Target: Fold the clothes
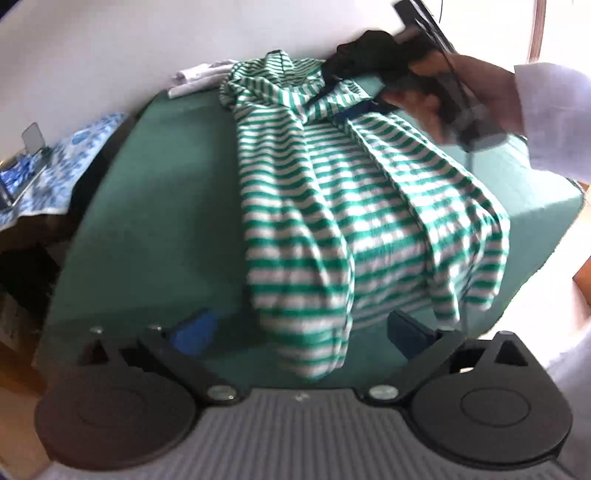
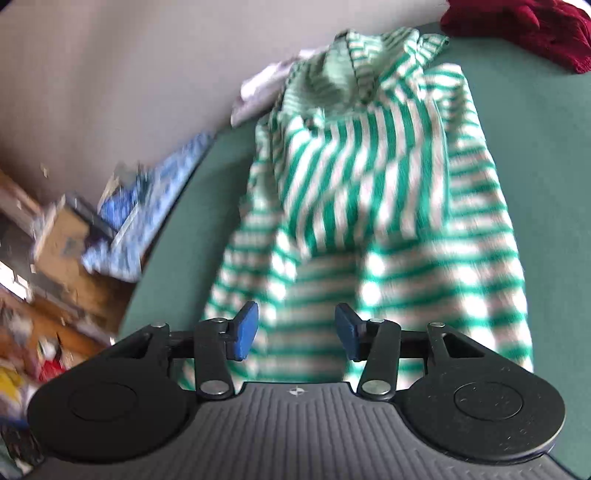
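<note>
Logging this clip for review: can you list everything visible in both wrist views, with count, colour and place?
striped top: one, green and white, spread rumpled along the table, hood end at the far side
table cover: one, dark green, under the top
dark red garment: one, far right corner of the table in the right wrist view
white cloth: one small pile, far edge of the table by the wall
blue patterned cloth: one, blue and white, on furniture left of the table
wall: pale, behind the table
left claw: open, blue pads, over the near hem of the top
right claw: open, blue pads, above the top
hand: one, white sleeve, holding the right claw
</note>
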Available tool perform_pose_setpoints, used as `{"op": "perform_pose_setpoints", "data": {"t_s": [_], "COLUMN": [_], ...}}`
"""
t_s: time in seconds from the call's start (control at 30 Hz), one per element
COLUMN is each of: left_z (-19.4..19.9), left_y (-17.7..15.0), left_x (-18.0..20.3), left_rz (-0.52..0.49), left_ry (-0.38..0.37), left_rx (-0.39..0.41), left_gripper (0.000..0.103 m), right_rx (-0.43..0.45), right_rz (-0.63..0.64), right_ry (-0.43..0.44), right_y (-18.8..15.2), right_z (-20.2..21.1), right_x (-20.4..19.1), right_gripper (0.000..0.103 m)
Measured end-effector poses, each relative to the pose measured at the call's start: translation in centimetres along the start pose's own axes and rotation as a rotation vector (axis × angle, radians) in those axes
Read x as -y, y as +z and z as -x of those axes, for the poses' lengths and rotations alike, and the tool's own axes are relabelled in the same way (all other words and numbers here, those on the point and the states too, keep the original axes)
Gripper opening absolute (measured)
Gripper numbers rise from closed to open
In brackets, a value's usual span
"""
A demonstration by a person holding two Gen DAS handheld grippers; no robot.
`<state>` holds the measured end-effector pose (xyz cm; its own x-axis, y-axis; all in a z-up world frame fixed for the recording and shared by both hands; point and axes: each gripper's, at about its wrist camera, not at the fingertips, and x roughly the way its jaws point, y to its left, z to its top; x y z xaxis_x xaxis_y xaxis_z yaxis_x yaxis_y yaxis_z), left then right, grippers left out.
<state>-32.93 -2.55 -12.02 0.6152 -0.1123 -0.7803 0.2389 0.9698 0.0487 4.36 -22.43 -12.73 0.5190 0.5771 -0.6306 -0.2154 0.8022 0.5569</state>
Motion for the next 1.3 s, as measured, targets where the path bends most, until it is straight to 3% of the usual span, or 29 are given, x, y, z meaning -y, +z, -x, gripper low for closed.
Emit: {"op": "perform_pose_setpoints", "data": {"t_s": [0.07,0.1,0.13,0.17,0.2,0.23,0.33,0.4,0.43,0.47,0.5,0.57,0.6,0.67,0.7,0.77,0.83,0.87,0.9,0.97,1.03,1.07,1.1,1.3], "left_z": [-2.7,-3.8,-4.3,-4.3,-4.3,-3.9,-1.0,-0.4,-0.5,-0.6,-0.5,0.1,0.5,-0.3,-1.0,-2.4,-3.1,-2.8,-2.5,-2.4,-2.4,-2.8,-3.0,-2.0], "left_y": [0.8,1.1,1.4,1.5,1.6,1.6,1.6,1.3,1.2,1.1,1.1,2.0,2.3,2.9,3.4,3.9,4.2,4.1,3.9,4.0,4.3,4.7,5.1,6.1], "left_x": [1.2,1.9,2.4,2.8,3.1,3.4,4.2,5.3,6.2,6.9,7.2,6.1,5.6,5.5,5.6,5.2,5.4,5.6,5.8,5.6,4.9,4.5,4.4,7.1], "left_rz": [-0.006,-0.011,-0.004,0.013,0.03,0.044,0.082,0.078,0.049,0.022,0.004,0.013,0.018,0.0,-0.011,0.005,0.031,0.032,0.039,0.066,0.107,0.132,0.156,0.135], "left_ry": [0.024,0.044,0.056,0.059,0.063,0.06,-0.032,-0.088,-0.079,-0.061,-0.033,0.017,0.061,0.151,0.193,0.218,0.221,0.224,0.22,0.212,0.194,0.183,0.171,0.138], "left_rx": [-0.063,-0.089,-0.106,-0.117,-0.127,-0.126,-0.101,-0.12,-0.132,-0.145,-0.153,-0.129,-0.102,-0.072,-0.062,-0.086,-0.127,-0.127,-0.126,-0.131,-0.142,-0.145,-0.144,-0.105], "left_gripper": [0.055,0.048,0.043,0.016,0.003,0.0,0.0,0.0,0.013,0.019,0.019,0.025,0.032,0.077,0.079,0.073,0.073,0.067,0.058,0.026,0.001,0.0,0.0,0.0], "right_rx": [0.021,0.017,0.013,0.011,0.018,0.036,0.128,0.099,0.057,0.015,-0.003,0.016,0.028,0.005,-0.017,-0.047,-0.069,-0.072,-0.067,-0.057,-0.052,-0.055,-0.058,0.008], "right_rz": [-0.022,-0.04,-0.052,-0.057,-0.051,-0.033,0.06,0.092,0.092,0.091,0.079,0.031,0.024,0.053,0.058,0.022,-0.042,-0.052,-0.048,-0.04,-0.042,-0.048,-0.054,0.059], "right_ry": [0.012,-0.006,-0.024,-0.041,-0.044,-0.029,0.002,-0.028,-0.049,-0.071,-0.065,0.026,0.077,0.104,0.092,0.088,0.105,0.108,0.112,0.117,0.122,0.12,0.117,0.149], "right_y": [1.1,1.6,2.0,2.4,2.8,3.1,3.5,3.4,3.3,3.2,3.1,2.9,2.7,2.6,2.8,3.0,3.1,3.1,3.1,3.0,3.1,3.4,3.7,5.1], "right_z": [-1.7,-2.8,-3.6,-4.1,-3.9,-3.2,-0.3,-0.4,-1.1,-1.8,-2.0,-0.8,-0.2,-0.3,-0.8,-1.6,-2.1,-2.2,-2.3,-2.5,-3.0,-3.5,-3.9,-2.1], "right_x": [-0.1,0.0,0.0,0.0,-0.1,-0.2,-0.2,0.5,1.1,1.6,2.1,2.7,2.9,2.6,2.6,3.1,3.7,3.9,3.8,3.8,3.7,3.7,3.8,2.7], "right_gripper": [0.053,0.053,0.044,0.035,0.004,0.004,0.005,0.013,0.02,0.022,0.023,0.04,0.049,0.057,0.057,0.055,0.055,0.053,0.052,0.047,0.033,0.025,0.009,0.011]}}
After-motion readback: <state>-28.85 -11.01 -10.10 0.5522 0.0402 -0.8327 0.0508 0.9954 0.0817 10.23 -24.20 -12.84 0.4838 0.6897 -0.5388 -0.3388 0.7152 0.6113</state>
